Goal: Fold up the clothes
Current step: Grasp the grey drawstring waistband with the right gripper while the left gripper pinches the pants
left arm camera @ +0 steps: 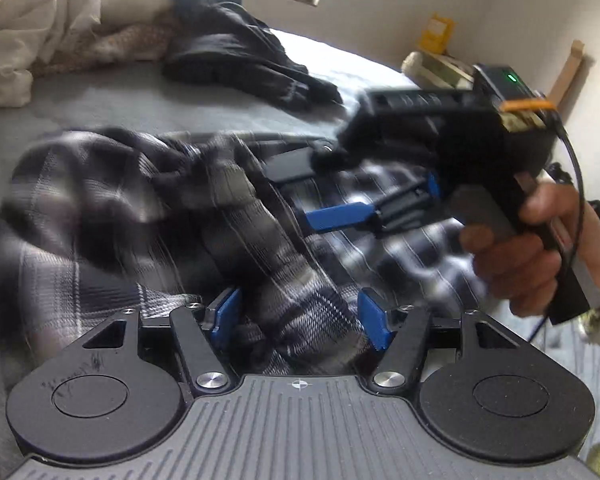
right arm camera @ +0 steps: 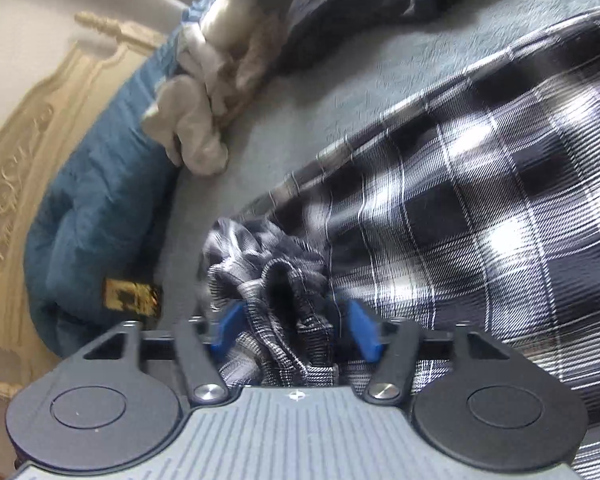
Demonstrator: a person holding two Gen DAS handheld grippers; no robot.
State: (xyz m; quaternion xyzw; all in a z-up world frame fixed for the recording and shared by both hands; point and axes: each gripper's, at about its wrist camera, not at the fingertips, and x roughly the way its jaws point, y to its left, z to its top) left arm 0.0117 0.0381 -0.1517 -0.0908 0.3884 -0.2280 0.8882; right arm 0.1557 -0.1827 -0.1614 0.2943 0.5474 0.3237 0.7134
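- A black-and-white plaid shirt (left arm camera: 148,216) lies rumpled on a grey bed (left arm camera: 100,100), part flat, part bunched; no neat fold shows, so folding looks unfinished.
- The left hand-held gripper (left arm camera: 300,316) stands spread, with plaid cloth between its blue fingers.
- The right hand-held gripper (right arm camera: 296,328) likewise stands spread around a gathered bunch of shirt.
- A dark garment (left arm camera: 252,56) and pale clothes (left arm camera: 24,36) lie heaped farther up the bed.

Grey bed (left arm camera: 112,100), plaid shirt (left arm camera: 112,216), black garment (left arm camera: 244,56), cream clothes pile (left arm camera: 24,36)

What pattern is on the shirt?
Black, grey and white plaid shirt, clearest in the right wrist view.
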